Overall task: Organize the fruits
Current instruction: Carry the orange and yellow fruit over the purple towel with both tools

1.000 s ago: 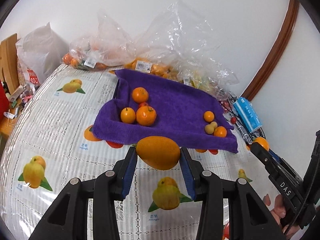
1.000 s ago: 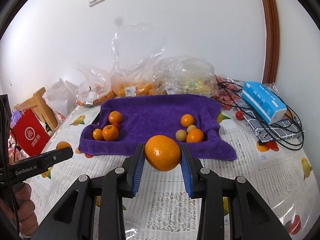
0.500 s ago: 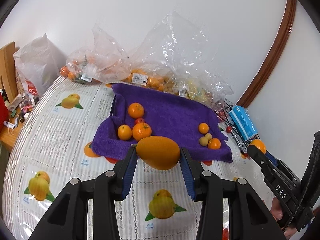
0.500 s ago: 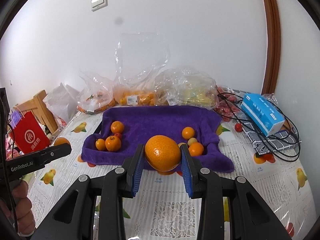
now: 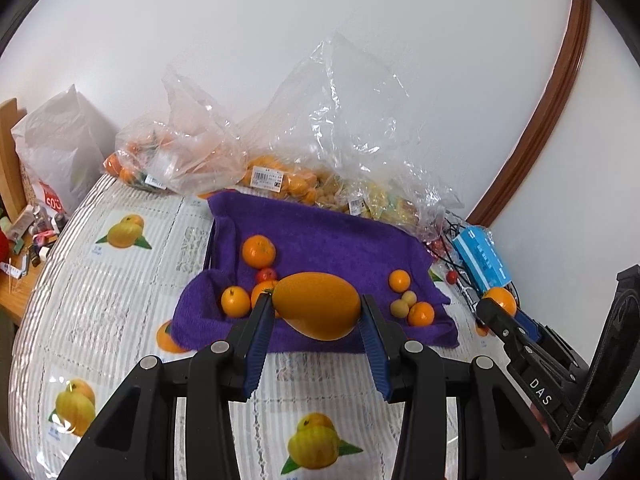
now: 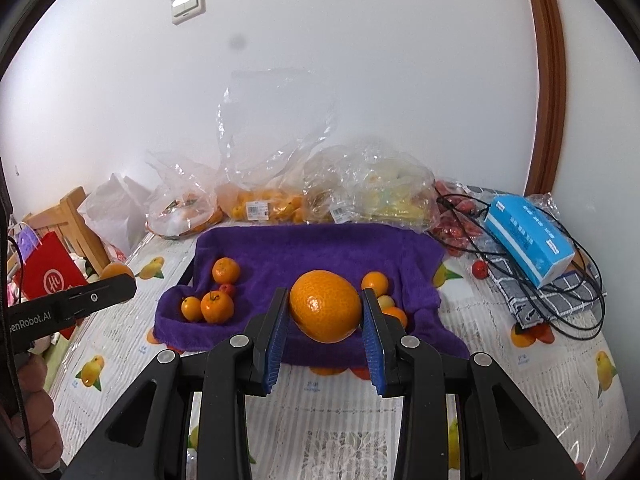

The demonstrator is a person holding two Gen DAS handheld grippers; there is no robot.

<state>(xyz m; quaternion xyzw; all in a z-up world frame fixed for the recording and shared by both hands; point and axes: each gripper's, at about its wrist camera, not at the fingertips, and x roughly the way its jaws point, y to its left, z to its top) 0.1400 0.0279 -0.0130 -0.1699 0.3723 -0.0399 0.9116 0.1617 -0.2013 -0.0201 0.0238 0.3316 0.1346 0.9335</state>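
Observation:
My left gripper [image 5: 316,308] is shut on a smooth orange mango [image 5: 316,306], held above the table in front of the purple towel [image 5: 328,244]. My right gripper [image 6: 325,307] is shut on a large orange [image 6: 325,306], also held in front of the purple towel [image 6: 316,248]. On the towel lie several small oranges and a red fruit at the left [image 6: 216,306] and a few small fruits at the right [image 5: 420,314]. The right gripper with its orange also shows in the left wrist view [image 5: 498,300].
Clear plastic bags of fruit [image 6: 264,204] line the wall behind the towel. A blue tissue box [image 6: 528,236], black cables and a checked cloth [image 6: 560,296] lie at the right. A red bag [image 6: 48,276] and a wooden chair stand at the left table edge.
Both grippers have risen and drawn back from the towel, each still holding its fruit; the towel looks smaller and lower in both views.

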